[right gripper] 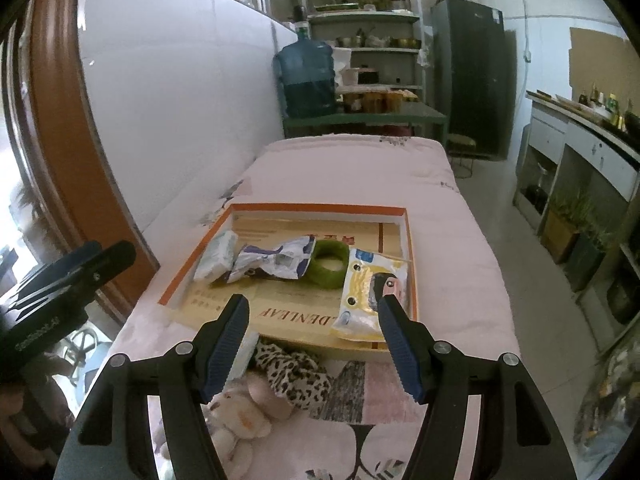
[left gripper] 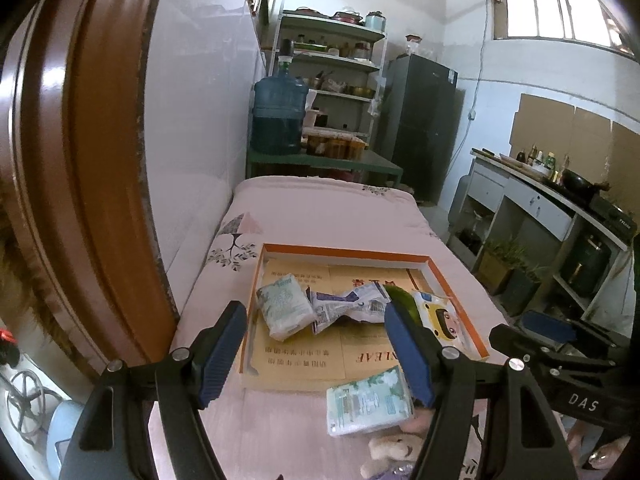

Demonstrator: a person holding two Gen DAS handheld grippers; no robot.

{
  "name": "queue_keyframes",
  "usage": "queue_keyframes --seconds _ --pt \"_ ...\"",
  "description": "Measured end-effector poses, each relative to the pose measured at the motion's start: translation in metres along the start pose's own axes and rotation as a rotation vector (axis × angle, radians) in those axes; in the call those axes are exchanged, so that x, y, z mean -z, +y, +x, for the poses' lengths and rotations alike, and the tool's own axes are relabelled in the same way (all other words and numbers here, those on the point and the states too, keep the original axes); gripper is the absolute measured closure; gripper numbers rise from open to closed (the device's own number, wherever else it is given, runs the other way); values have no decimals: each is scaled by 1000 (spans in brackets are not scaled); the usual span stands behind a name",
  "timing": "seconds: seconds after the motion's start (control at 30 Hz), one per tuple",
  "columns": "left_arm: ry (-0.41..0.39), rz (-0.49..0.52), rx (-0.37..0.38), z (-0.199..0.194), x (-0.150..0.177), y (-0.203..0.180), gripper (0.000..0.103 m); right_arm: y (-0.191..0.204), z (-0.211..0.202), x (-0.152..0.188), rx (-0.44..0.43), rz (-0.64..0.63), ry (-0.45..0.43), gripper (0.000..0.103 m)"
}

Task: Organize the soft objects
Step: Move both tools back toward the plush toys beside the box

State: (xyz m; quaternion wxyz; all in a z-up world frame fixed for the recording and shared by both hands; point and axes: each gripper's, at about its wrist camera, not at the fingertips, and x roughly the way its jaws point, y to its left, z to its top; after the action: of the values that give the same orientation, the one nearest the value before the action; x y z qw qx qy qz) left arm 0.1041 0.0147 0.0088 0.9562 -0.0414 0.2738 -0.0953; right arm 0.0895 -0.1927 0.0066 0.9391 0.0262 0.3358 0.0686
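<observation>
A shallow cardboard box with an orange rim (left gripper: pixel 344 249) (right gripper: pixel 320 209) lies on the pink bed. In it lie a white tissue pack (left gripper: pixel 284 312) (right gripper: pixel 216 256), a crumpled wrapper (left gripper: pixel 348 304) (right gripper: pixel 276 262), a green ring (left gripper: pixel 404 300) (right gripper: pixel 328 264) and a yellow cartoon pack (left gripper: pixel 440 316) (right gripper: pixel 368 292). In front of the box lie a green-and-white tissue pack (left gripper: pixel 368 400), a leopard-print cloth (right gripper: pixel 296 372) and a pale plush toy (right gripper: pixel 240 412) (left gripper: pixel 392 452). My left gripper (left gripper: pixel 316 352) hangs open above the box's near edge, holding nothing. My right gripper (right gripper: pixel 314 344) is open over the cloth and toy, also holding nothing.
The bed (right gripper: pixel 352 168) runs along a white wall on the left, with a brown door frame (left gripper: pixel 92 160) close by. Beyond the bed's far end stand a water jug (left gripper: pixel 278 116), shelves and a dark fridge (left gripper: pixel 420 128). A kitchen counter (right gripper: pixel 592 148) lines the right side across a floor strip.
</observation>
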Motion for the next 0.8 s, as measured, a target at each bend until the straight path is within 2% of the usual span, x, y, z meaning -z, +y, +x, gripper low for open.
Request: queue_keyframes --seconds 0.43,0.8 --pt "-11 16 4 -20 14 3 32 19 -28 24 -24 -36 -15 34" --pt "-3 39 49 -34 28 -7 32 22 -38 44 -25 -27 -5 34"
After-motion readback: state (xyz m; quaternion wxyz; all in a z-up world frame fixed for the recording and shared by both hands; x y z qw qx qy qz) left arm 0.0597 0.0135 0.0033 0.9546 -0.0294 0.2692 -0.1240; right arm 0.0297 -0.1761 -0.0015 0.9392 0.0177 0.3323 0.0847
